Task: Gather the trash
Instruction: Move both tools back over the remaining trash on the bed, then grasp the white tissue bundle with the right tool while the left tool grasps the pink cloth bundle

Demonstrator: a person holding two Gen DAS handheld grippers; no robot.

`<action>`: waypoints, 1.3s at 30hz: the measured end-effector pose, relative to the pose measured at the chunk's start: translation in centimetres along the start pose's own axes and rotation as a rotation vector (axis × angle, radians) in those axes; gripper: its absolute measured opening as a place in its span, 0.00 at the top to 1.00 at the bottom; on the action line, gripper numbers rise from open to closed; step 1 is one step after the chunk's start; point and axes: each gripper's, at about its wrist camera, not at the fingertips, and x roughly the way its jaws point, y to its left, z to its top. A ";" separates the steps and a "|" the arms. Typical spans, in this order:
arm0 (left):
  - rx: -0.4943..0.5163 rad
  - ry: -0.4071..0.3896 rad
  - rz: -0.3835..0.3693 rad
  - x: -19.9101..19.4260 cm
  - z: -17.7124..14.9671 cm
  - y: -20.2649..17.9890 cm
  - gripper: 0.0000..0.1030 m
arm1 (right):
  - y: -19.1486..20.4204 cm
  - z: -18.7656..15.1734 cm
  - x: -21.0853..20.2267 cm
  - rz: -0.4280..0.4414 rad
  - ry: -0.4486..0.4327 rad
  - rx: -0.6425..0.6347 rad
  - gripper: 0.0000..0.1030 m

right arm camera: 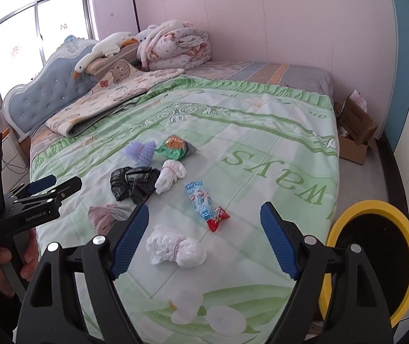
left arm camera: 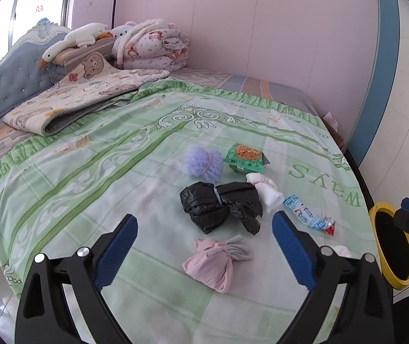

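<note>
Both tongs spread wide, empty: left tongs (left arm camera: 204,249) over pink bundle (left arm camera: 215,261), right tongs (right arm camera: 204,240) over white wad (right arm camera: 175,250) near bed (right arm camera: 276,132) foot edge. Yellow bin (right arm camera: 373,261) beside that edge. Best: straddle wad's tied waist, pinch firmly.

On the bed (right arm camera: 261,132) the wrappers (right arm camera: 201,197) lie right of the bag (right arm camera: 132,180), the bin (right arm camera: 376,258) beside the bed's right edge.
</note>
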 end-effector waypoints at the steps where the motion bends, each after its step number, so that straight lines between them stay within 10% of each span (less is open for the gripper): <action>1: -0.003 0.005 -0.001 0.2 -0.2 0.1 0.11 | 0.2 -0.3 0.3 0.003 0.007 -0.002 0.26; 39: -0.031 0.084 0.017 5.3 -3.8 0.5 0.12 | 4.3 -4.7 10.0 0.025 0.176 -0.115 0.31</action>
